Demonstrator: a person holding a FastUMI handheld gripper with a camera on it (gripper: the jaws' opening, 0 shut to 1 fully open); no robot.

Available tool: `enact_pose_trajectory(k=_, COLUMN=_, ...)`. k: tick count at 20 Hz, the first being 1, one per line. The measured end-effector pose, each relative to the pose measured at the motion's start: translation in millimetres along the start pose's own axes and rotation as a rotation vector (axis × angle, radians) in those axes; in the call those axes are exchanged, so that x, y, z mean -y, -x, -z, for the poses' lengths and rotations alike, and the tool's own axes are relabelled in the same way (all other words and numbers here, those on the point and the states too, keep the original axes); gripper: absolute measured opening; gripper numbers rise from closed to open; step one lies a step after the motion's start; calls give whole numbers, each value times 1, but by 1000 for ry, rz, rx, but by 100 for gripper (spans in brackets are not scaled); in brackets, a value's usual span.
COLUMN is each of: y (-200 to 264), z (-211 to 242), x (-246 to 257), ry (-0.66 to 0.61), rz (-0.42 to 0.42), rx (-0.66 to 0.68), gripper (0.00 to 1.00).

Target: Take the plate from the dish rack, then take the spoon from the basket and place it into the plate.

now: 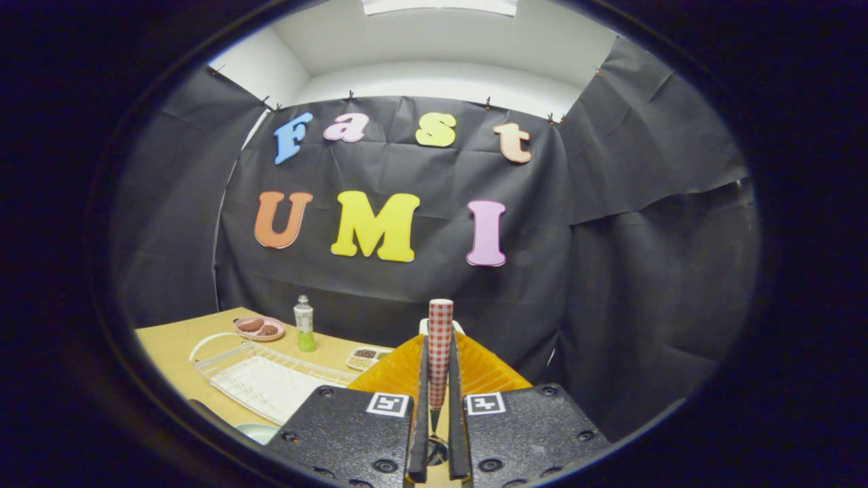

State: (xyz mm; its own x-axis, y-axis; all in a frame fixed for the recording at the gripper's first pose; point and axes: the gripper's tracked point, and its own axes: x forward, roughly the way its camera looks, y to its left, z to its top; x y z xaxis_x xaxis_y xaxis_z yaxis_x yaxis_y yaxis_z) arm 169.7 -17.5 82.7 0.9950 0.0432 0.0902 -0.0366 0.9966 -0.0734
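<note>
Pale plate (256, 432): lower left of the frame, just its rim visible, lying flat beside the gripper body, apparently set down ready for the spoon.
White wire dish rack (268, 378): left of centre on the tan table (166, 352), no plate standing in it.
Orange ribbed basket (481, 371): lower centre, just beyond the fingers.
Red-checked-handled spoon (440, 352): upright, handle up, bowl hanging below.
Gripper (439, 440): fingers narrowed onto the spoon handle, likely lifting it from the basket.

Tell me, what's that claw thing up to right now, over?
Gripper shut on spoon, handle upright. Orange basket just beyond fingers. Dish rack beside it, no plate in it.
</note>
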Motion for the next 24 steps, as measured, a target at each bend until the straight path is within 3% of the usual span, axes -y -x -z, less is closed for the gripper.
enact_pose_trajectory(k=8, y=61, z=37, x=-110, ry=-77, rz=-58, rx=-59, gripper=17)
enact_pose_trajectory(k=14, y=70, z=93, x=-197, ry=-87, rz=-92, rx=-48, gripper=18)
enact_pose_trajectory(k=18, y=58, z=137, x=-224, ry=-113, rz=-73, rx=-69, gripper=18)
enact_pose_trajectory(k=24, y=55, z=183, x=-223, ry=-165, rz=-79, rx=-157, gripper=19)
